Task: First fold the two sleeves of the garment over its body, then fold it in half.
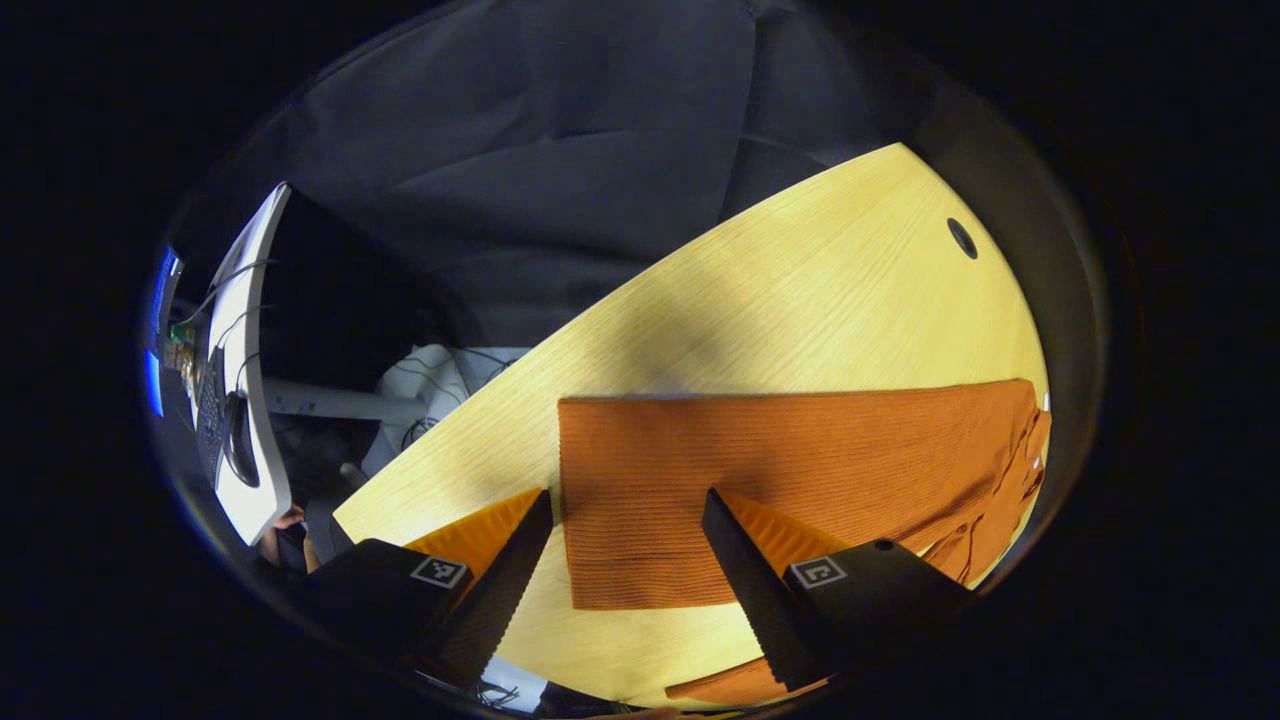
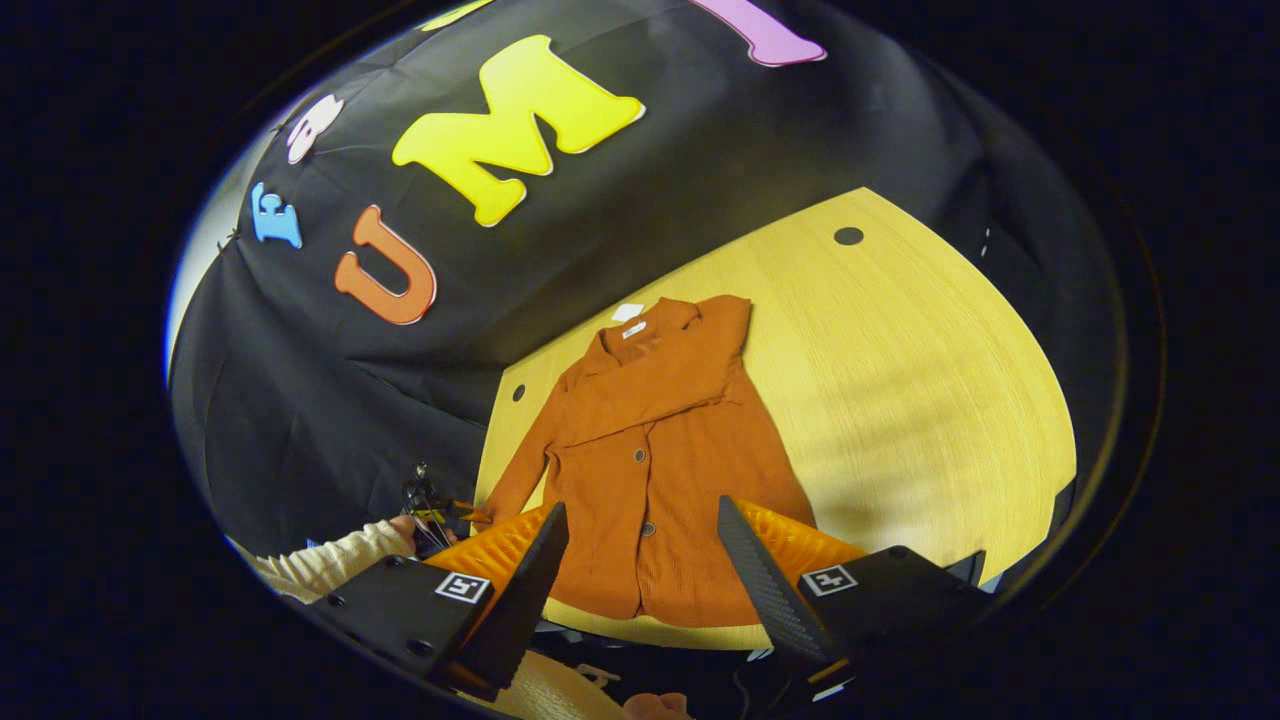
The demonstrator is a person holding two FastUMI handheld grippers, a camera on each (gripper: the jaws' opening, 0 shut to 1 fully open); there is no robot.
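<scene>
An orange ribbed cardigan (image 2: pixel 650 450) lies flat, buttoned, on the yellow wooden table (image 2: pixel 920 400), collar toward the back wall. One sleeve (image 2: pixel 690 370) is folded across its chest. The other sleeve (image 2: pixel 520 470) stretches out toward the lower left, where the left gripper (image 2: pixel 425 505) shows small and dark by the cuff. My right gripper (image 2: pixel 641 502) hovers open over the hem at the table's near edge. In the left gripper view, the left gripper (image 1: pixel 627 495) is open above the cardigan's body (image 1: pixel 780 480), and a strip of orange fabric (image 1: pixel 740 685) lies under its right finger.
The table has round cable holes (image 1: pixel 962 238) (image 2: pixel 848 236) (image 2: pixel 518 392). A cream sleeve of the person (image 2: pixel 330 565) shows at the lower left. Beyond the table edge stands a white desk with cables (image 1: pixel 250 400). Bare tabletop (image 1: pixel 800 300) extends past the garment.
</scene>
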